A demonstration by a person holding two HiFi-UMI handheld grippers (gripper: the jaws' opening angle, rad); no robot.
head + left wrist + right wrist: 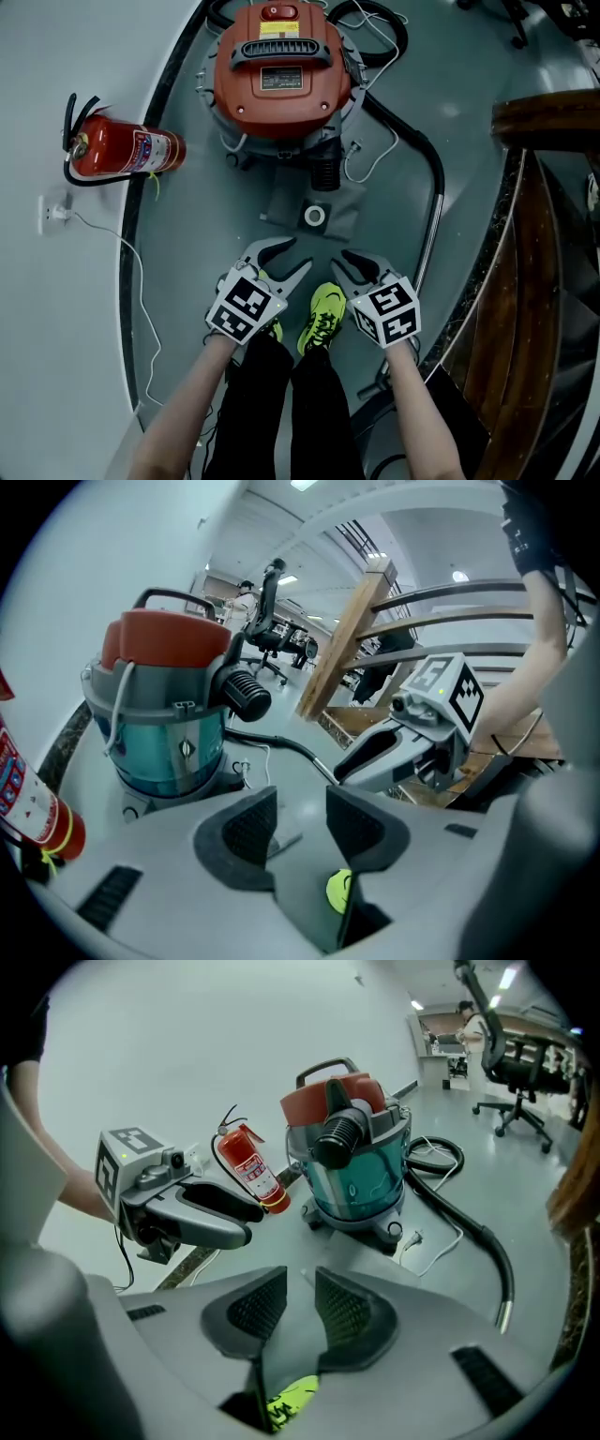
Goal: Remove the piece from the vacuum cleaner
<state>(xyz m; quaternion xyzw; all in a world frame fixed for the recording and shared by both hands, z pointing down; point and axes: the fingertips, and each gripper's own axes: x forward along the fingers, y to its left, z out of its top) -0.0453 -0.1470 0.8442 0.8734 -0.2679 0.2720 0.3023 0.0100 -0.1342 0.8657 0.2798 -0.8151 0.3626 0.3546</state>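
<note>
Red-topped vacuum cleaner (164,714) at left, left gripper (300,808) jaws apart

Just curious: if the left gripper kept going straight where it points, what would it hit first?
Probably the flat grey piece on the floor before the vacuum cleaner; the left gripper angles down toward it. Depth is unclear, so perhaps bare floor first.
</note>
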